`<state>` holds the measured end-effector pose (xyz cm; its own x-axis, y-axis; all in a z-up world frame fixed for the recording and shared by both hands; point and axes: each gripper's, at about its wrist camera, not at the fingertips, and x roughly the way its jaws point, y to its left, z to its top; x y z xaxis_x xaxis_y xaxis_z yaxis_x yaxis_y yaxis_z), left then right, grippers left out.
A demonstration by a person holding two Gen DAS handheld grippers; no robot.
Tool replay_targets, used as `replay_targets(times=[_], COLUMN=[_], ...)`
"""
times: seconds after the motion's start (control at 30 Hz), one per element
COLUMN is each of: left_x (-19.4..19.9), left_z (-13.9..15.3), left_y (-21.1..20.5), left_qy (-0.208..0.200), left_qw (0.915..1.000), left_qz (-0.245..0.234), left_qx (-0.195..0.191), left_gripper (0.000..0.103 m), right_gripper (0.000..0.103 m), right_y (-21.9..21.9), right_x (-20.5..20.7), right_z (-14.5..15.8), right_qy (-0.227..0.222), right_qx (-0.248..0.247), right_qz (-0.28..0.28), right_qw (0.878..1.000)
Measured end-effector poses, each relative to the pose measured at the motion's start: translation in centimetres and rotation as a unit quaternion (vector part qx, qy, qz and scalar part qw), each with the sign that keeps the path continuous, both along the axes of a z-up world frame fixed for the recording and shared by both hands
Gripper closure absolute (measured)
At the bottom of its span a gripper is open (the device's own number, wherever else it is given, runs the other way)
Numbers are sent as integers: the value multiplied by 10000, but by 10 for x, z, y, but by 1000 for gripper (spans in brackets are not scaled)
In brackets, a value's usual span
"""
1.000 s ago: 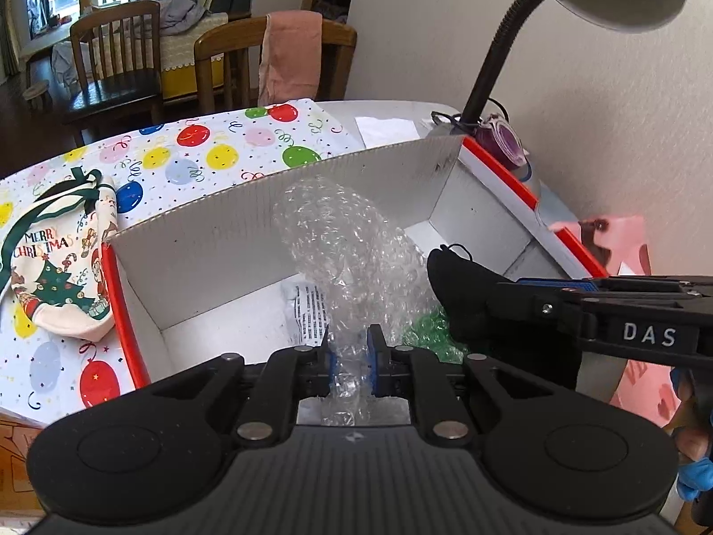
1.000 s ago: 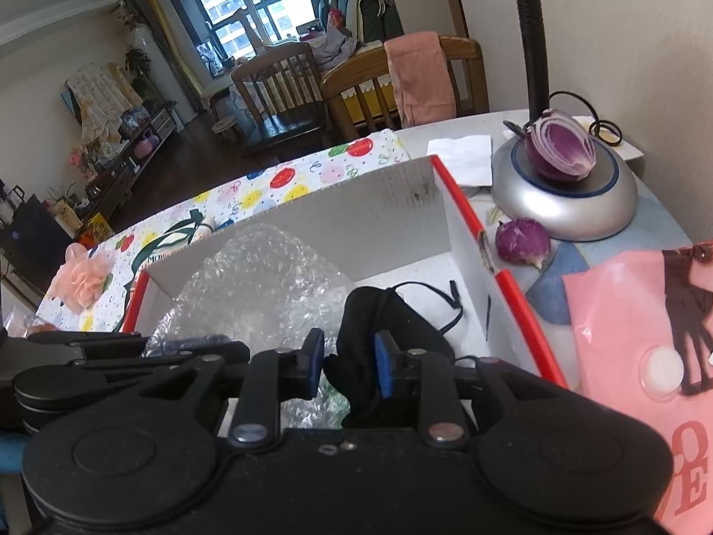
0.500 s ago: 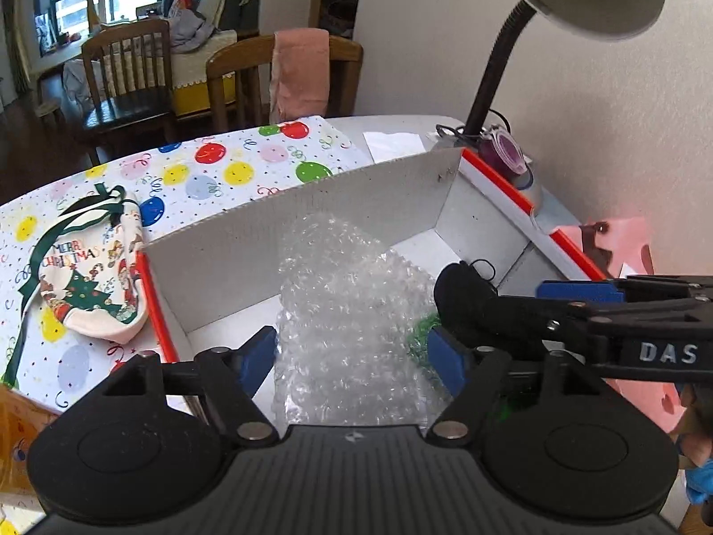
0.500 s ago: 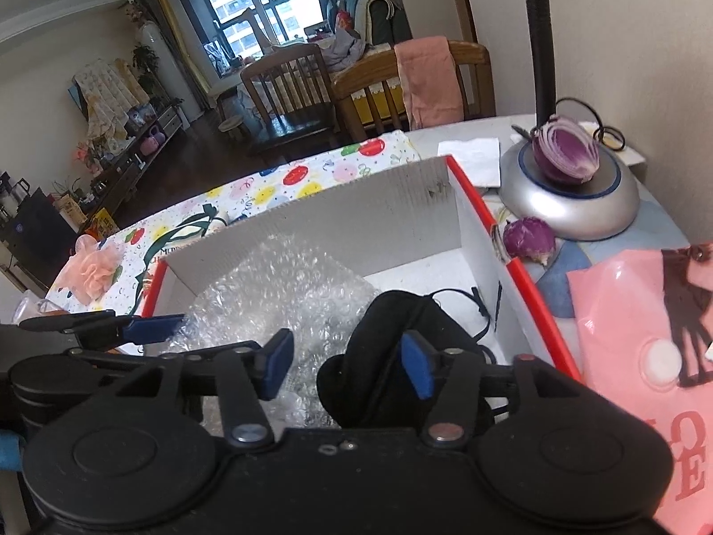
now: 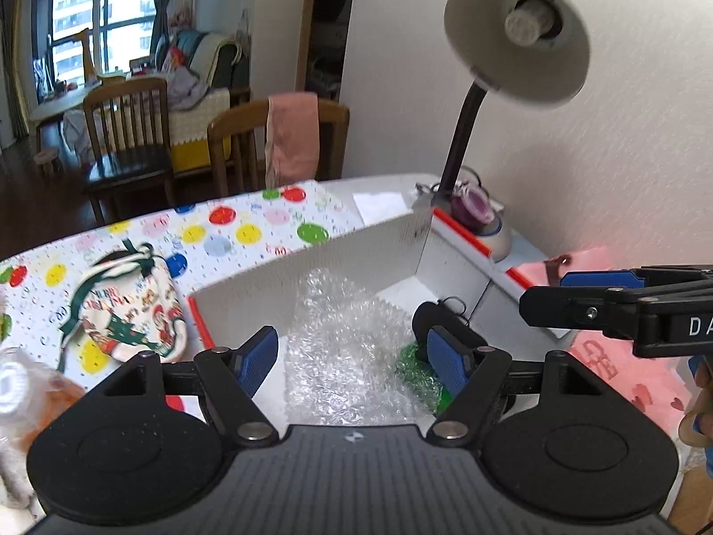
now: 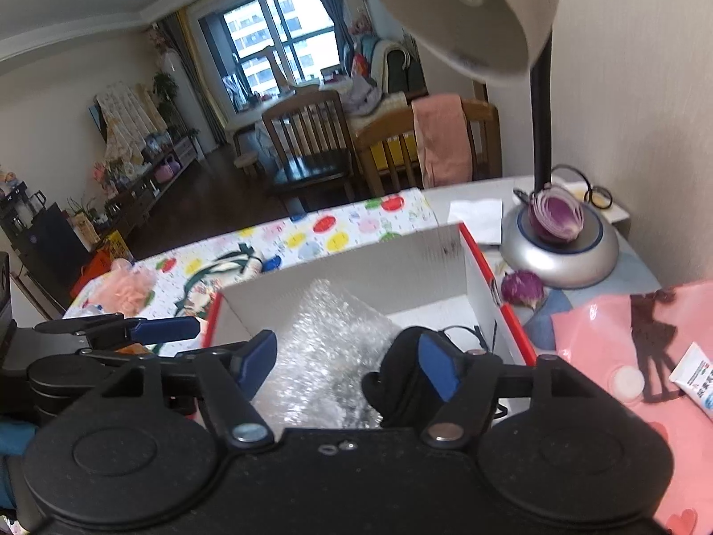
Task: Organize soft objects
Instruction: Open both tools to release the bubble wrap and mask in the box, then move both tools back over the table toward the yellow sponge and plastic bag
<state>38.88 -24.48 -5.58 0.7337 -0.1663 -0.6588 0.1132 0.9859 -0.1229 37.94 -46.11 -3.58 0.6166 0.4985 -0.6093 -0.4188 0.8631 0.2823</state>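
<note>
Two wrist cameras look down past black claws into an open white cardboard box (image 5: 365, 249) with red-edged walls, standing on a counter (image 6: 481, 187). The left claw (image 5: 352, 359) hangs above the near part of the box with its blue-padded fingers (image 5: 258, 359) spread wide and nothing pressed between them; its jaws have just been opening. Below it, inside the box, lies a crumpled sheet of clear bubble wrap (image 5: 343, 339), with a scrap of green bubble wrap (image 5: 416, 368) at its right edge. The right claw (image 6: 347, 363) also stands apart, its jaws having just been opening, and the pads touch nothing. A black fabric face mask (image 6: 396, 383) sits in the right half of the box, beside the bubble wrap, its ear loop trailing across the white floor. Outside the box on the left, a Christmas drawstring pouch (image 5: 129, 312) lies on a cloth printed with coloured balloons (image 5: 249, 227), and farther left a peach-coloured soft puff (image 6: 124, 290) rests on the same cloth. To the right of the box stands a gooseneck desk lamp (image 6: 557, 249) with a halved red onion (image 6: 557, 216) on its silver base, a small purple onion piece (image 6: 521, 287) near it, and a pink plastic bag (image 6: 624, 356) with a small tube (image 6: 697, 376) on top.
</note>
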Motion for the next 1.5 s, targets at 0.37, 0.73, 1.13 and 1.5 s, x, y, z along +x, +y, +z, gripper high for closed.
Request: replay_targets(times=[0.37,0.73,1.13,1.5], left_x=[-63,-138,-195,-226], left_z=[37,53,38,6], left_y=[51,131,217,280], left_qy=[-428,-646,-646,-589], left_qw=[9989,9974,9962,9941], left_qz=[-42,89,435,842], left_qx=[-192,-321,-379,-356], left_gripper=[26,14,0,0], right_gripper=[21,9,2,2], right_y=[39,113,186,239], right_x=[-65,-130,-167,-174], right_z=[34,43,36,30], right_qy=[-488,-697,-637,-572], right_qx=[69,248,188,27], right_qz=[-33,172,409,859], right_qw=[9988,9971,9970,9947])
